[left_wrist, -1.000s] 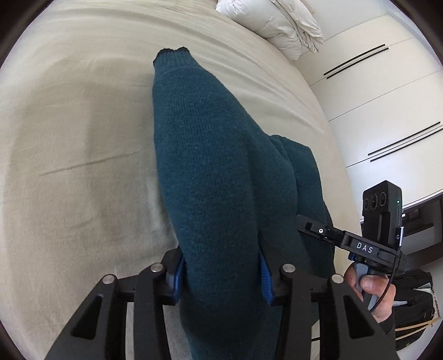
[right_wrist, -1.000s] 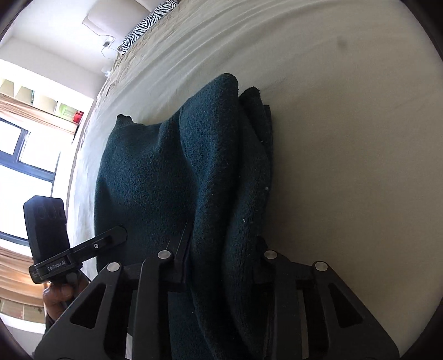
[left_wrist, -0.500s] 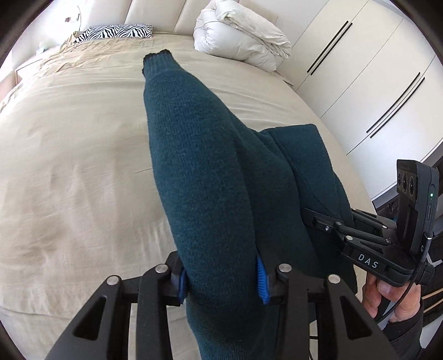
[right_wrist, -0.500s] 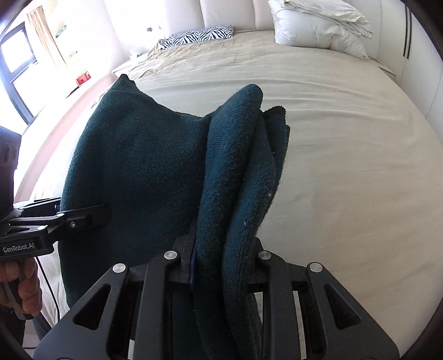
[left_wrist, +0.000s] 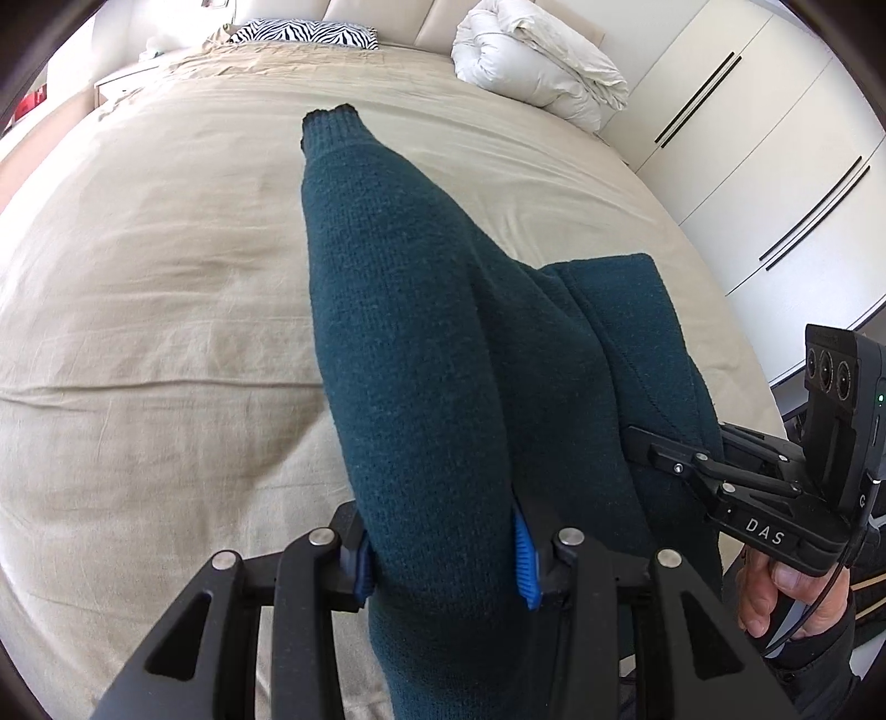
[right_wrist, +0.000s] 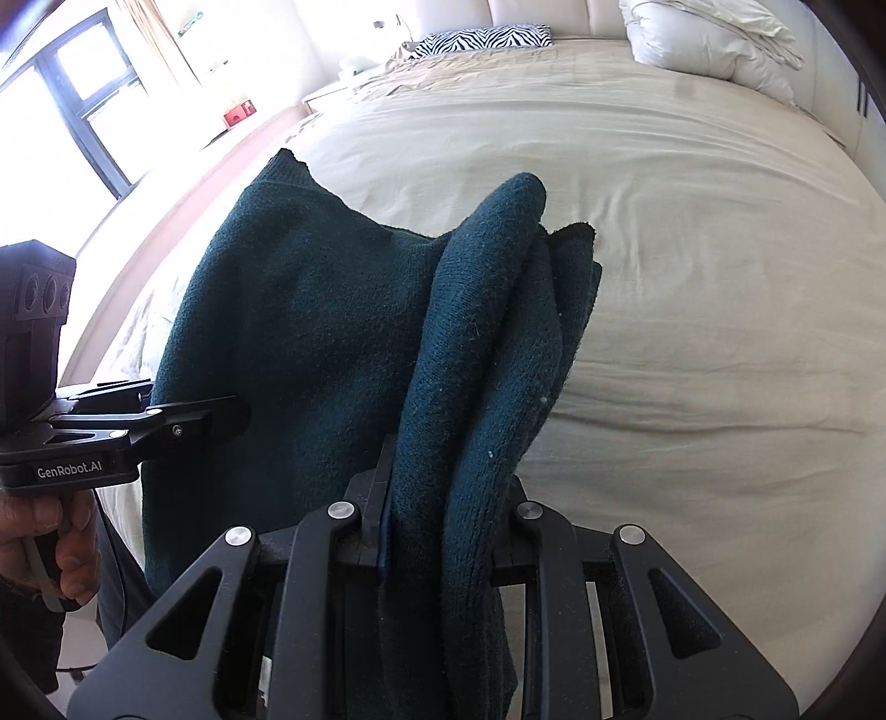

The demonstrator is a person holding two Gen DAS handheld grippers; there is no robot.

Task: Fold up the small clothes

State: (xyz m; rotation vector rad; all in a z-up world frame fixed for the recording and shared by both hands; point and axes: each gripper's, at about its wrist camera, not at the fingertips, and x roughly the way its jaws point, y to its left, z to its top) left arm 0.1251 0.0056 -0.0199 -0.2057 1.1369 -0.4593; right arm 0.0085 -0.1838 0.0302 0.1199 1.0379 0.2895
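Nearest to the left wrist camera, the left hand-held gripper (left_wrist: 443,545) is clenched on a thick bunch of the dark teal knitted sweater (left_wrist: 410,343), with the blue pads (left_wrist: 525,559) pressing the wool from both sides. In the right wrist view, the right hand-held gripper (right_wrist: 443,526) is also closed on the sweater (right_wrist: 310,343), here on several folded layers that stand up between its jaws. The garment is held up between the two tools above the bed (left_wrist: 138,343); whether its far end touches the sheet, I cannot tell. It looks soft and limp, rather thick and a little heavy for its kind, so I judge it will sag and stretch under its own weight and will not keep a shape alone. The knit surface seems rough, not slippery, and not fragile, so a firm pinch is safe. The good places to hold are, I think, the edges of a fold or the shoulder seams, taking all layers together so none slips out. From the left gripper, the long axis of the sleeve goes away from the camera toward the head of the bed, and the ribbed cuff (left_wrist: 331,123) points there. Farther away lie a white duvet (left_wrist: 540,66) and a zebra pillow (left_wrist: 304,37), well apart from the sweater.
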